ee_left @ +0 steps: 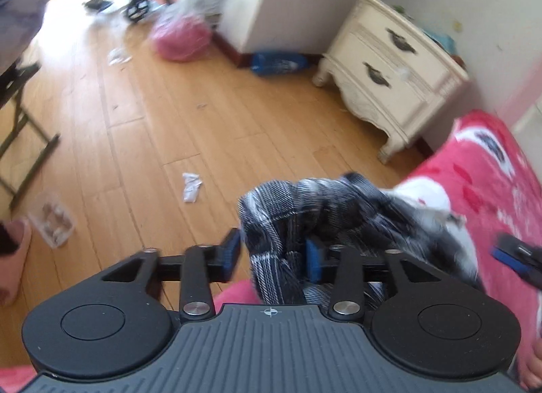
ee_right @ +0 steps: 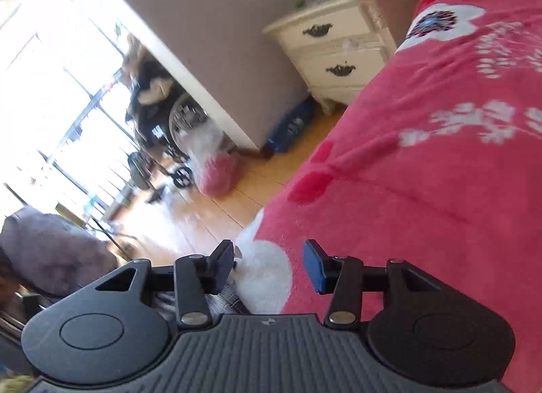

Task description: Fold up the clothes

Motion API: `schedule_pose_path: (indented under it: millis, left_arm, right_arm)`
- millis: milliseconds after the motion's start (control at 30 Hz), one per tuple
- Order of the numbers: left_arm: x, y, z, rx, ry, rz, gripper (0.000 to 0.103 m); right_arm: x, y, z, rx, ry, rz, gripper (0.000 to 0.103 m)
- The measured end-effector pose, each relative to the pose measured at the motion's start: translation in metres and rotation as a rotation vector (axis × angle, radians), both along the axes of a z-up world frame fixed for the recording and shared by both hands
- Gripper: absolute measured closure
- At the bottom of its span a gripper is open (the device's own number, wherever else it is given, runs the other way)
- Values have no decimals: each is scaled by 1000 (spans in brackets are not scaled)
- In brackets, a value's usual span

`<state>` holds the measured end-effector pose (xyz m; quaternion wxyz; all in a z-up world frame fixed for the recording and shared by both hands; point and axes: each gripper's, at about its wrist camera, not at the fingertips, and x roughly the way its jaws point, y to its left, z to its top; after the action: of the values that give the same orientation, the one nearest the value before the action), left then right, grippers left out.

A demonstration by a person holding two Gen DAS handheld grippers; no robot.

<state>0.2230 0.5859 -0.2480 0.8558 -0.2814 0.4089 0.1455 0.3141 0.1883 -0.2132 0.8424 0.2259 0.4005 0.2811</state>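
The plaid garment (ee_left: 305,220) lies bunched at the edge of the bed (ee_left: 491,190), partly over the floor (ee_left: 135,122) side. The left gripper (ee_left: 272,250) stands about half open with the cloth between its jaws; the pads do not visibly press on it. The right gripper (ee_right: 267,266) is about half open and empty, over the red bedspread (ee_right: 423,156). The step in hand appears to be release and regrasp. The next move likely calls for picking out a clean edge or corner and spreading the garment flat on the bed.
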Motion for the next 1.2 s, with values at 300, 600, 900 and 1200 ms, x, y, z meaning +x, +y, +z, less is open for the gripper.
schedule_pose_path:
  millis: [300,600,900,1200]
  left_arm:
    - [-18,32,-18,-304,57,191,43]
    - [-15,43,0,-364,265,147,40]
    - [-36,41,37,-527,307,218,32]
    - [-64,-29,94,-255,276,12,18]
  right_arm:
    - [-148,-54,40,-9,21,204,53]
    - [-300,-46,-3,-313,146,240,53]
    - [-317,-62,24,-264,96,169,53]
    - [-340,-90,37,-213,67,108,52]
